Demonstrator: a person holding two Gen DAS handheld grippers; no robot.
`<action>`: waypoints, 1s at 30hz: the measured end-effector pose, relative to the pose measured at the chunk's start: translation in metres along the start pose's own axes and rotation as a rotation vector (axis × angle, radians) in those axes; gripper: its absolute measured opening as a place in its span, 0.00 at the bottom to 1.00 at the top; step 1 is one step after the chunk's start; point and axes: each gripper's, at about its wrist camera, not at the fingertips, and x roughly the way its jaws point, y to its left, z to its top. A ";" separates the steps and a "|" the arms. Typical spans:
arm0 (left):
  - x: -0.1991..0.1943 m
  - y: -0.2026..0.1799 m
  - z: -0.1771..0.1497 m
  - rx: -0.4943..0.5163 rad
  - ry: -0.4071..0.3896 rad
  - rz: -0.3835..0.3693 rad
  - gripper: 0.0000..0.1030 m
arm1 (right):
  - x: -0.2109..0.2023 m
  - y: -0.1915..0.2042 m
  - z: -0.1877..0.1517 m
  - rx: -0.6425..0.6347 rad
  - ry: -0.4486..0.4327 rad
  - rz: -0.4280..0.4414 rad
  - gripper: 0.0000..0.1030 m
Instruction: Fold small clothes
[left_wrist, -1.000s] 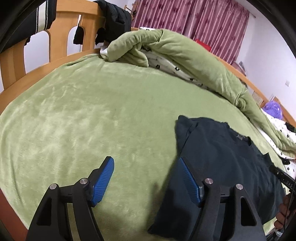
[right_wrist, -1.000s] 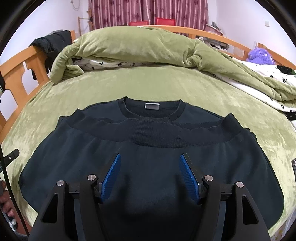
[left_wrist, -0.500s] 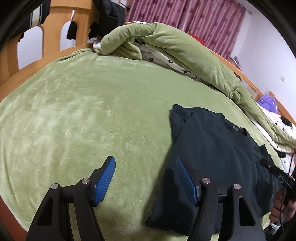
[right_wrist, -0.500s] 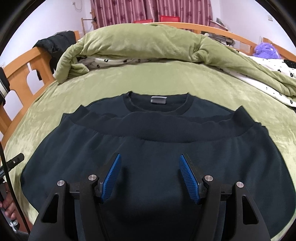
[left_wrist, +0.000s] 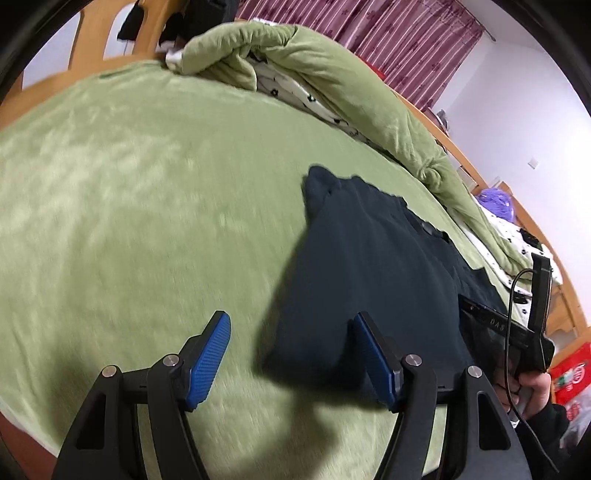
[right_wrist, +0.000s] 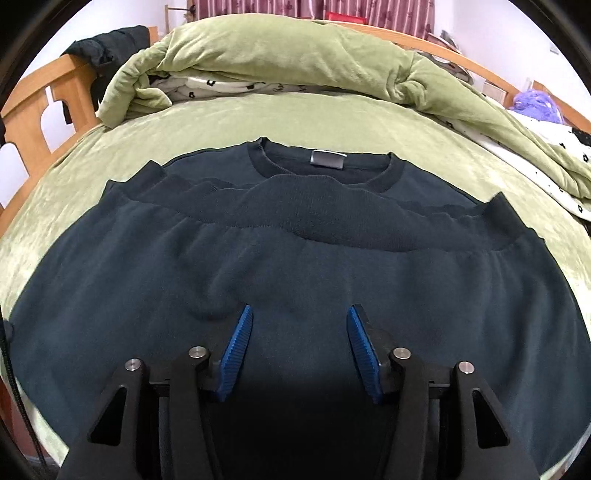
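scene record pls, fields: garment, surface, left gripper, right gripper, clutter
garment: dark sweatshirt, bottom half folded up toward the collar
surface: green blanket on a bed
left gripper: open, over the garment's near left corner
right gripper: open, jaws have just been closing, low over the garment's middle
clutter: bunched green duvet behind

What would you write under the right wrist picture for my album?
Right gripper, jaws open, over a dark folded sweatshirt on a green bed.
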 end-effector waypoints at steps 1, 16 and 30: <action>0.002 0.000 -0.004 -0.015 0.011 -0.017 0.65 | -0.005 -0.002 -0.002 0.009 0.000 -0.001 0.50; 0.028 -0.030 -0.010 -0.079 -0.004 0.031 0.57 | -0.029 -0.004 -0.031 -0.055 0.001 -0.009 0.49; -0.007 -0.159 0.038 0.206 -0.218 0.080 0.22 | -0.065 -0.114 -0.018 0.177 -0.066 0.049 0.49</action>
